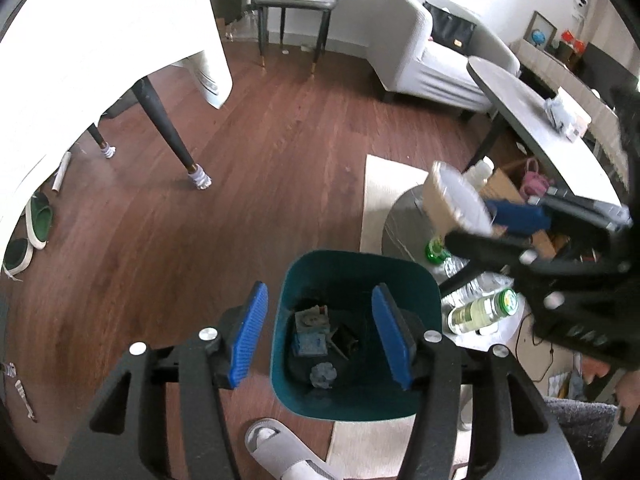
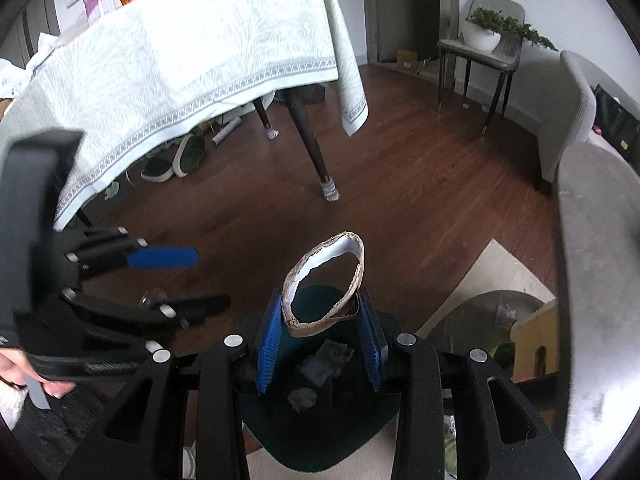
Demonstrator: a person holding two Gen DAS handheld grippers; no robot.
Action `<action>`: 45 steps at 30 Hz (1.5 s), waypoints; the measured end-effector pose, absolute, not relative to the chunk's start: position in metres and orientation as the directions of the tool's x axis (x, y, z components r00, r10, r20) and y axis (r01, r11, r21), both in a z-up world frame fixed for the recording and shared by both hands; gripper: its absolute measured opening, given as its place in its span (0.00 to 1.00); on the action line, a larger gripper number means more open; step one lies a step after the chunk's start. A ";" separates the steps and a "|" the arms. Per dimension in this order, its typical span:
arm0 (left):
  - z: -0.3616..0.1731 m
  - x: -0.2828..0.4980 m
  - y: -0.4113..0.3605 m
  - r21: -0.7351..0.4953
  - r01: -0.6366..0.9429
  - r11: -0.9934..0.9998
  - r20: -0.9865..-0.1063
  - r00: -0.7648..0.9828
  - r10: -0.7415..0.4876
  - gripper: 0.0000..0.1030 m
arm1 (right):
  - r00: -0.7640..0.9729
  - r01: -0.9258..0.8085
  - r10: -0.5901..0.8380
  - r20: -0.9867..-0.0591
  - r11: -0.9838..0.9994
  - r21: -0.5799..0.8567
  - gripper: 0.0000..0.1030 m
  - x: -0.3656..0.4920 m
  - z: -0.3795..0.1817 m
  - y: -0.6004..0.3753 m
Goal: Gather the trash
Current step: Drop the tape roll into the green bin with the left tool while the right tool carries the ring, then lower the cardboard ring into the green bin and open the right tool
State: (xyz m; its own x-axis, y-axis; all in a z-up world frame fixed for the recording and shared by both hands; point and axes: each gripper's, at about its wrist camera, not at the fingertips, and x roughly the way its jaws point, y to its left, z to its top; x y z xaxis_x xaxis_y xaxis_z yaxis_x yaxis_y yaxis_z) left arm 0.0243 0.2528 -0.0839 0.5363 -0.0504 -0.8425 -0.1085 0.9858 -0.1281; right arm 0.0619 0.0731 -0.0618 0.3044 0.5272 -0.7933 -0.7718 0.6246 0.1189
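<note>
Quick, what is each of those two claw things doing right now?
Left gripper: open, empty, above the bin.
Right gripper: shut on a paper cup.

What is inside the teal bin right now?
The teal bin holds a crumpled paper ball, a small blue carton and dark scraps. Its right side is hidden behind the left gripper's finger.

- My right gripper [image 1: 496, 216] blurs at the left wrist view's edge, its body cut off.
- My left gripper [image 2: 200, 276] smears in the right wrist view.
- The bin [image 2: 320, 432] hides behind my fingers; its contents stay unclear.
</note>
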 end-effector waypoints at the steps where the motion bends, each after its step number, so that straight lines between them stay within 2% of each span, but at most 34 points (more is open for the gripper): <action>1: -0.081 0.023 0.255 -0.128 -0.113 0.985 -0.836 0.547 -0.046 0.56 | 0.301 -0.772 0.522 -0.798 0.625 0.118 0.35 0.063 -0.064 0.075; 5: -0.068 0.018 0.260 -0.126 -0.120 0.985 -0.810 0.586 -0.032 0.55 | 0.273 -0.776 0.492 -0.827 0.621 0.114 0.35 0.061 -0.081 0.083; 9: -0.054 0.015 0.262 -0.143 -0.125 0.982 -0.779 0.626 -0.034 0.43 | 0.243 -0.783 0.455 -0.857 0.613 0.104 0.35 0.057 -0.099 0.090; 15: -0.030 0.010 0.257 -0.163 -0.117 0.980 -0.724 0.688 -0.038 0.37 | 0.201 -0.798 0.403 -0.893 0.596 0.090 0.35 0.048 -0.124 0.091; 23: -0.004 0.008 0.243 -0.167 -0.086 0.982 -0.683 0.729 -0.052 0.36 | 0.176 -0.804 0.347 -0.921 0.590 0.069 0.36 0.040 -0.141 0.085; 29: 0.013 0.003 0.234 -0.165 -0.070 0.984 -0.649 0.759 -0.055 0.35 | 0.179 -0.803 0.324 -0.929 0.593 0.052 0.42 0.036 -0.146 0.075; 32: 0.020 0.003 0.226 -0.158 -0.063 0.985 -0.637 0.769 -0.053 0.35 | 0.191 -0.799 0.339 -0.921 0.599 0.055 0.47 0.036 -0.140 0.066; 45: 0.046 0.009 0.188 -0.134 -0.032 0.991 -0.597 0.801 -0.055 0.35 | 0.210 -0.801 0.481 -0.851 0.584 0.133 0.47 0.033 -0.087 0.029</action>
